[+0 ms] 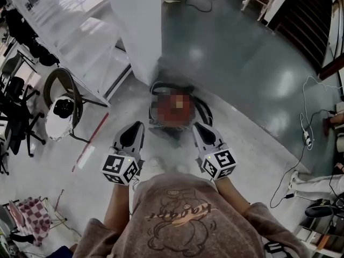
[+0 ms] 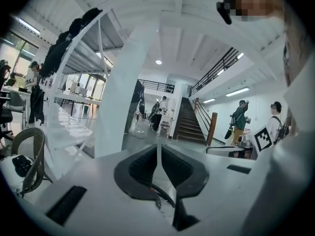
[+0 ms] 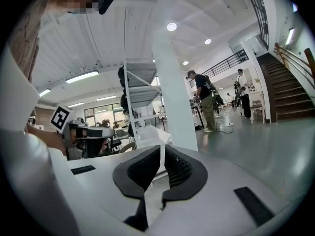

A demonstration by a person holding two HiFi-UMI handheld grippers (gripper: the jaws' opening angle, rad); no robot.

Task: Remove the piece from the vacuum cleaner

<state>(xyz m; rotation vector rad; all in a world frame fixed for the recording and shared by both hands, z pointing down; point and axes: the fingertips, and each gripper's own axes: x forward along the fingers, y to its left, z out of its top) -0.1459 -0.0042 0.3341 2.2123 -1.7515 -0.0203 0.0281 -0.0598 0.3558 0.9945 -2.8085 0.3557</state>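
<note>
In the head view the vacuum cleaner (image 1: 177, 109) stands on the grey floor straight ahead, at the foot of a white pillar. It is a dark, low body with a red middle and a black hose looping round its right side; a mosaic patch blurs it. My left gripper (image 1: 133, 127) and right gripper (image 1: 200, 128) are held side by side in front of my chest, pointing toward the vacuum and short of it. In the left gripper view the jaws (image 2: 158, 154) are pressed together with nothing between them. The right gripper's jaws (image 3: 162, 156) are likewise shut and empty.
A white pillar (image 1: 137, 26) rises just behind the vacuum. A white shelf rack (image 1: 80, 42) and a round chair (image 1: 62, 109) stand at the left. A red-and-white stick (image 1: 88, 144) lies on the floor. Cables (image 1: 306, 136) trail at the right. People (image 3: 204, 100) stand farther off.
</note>
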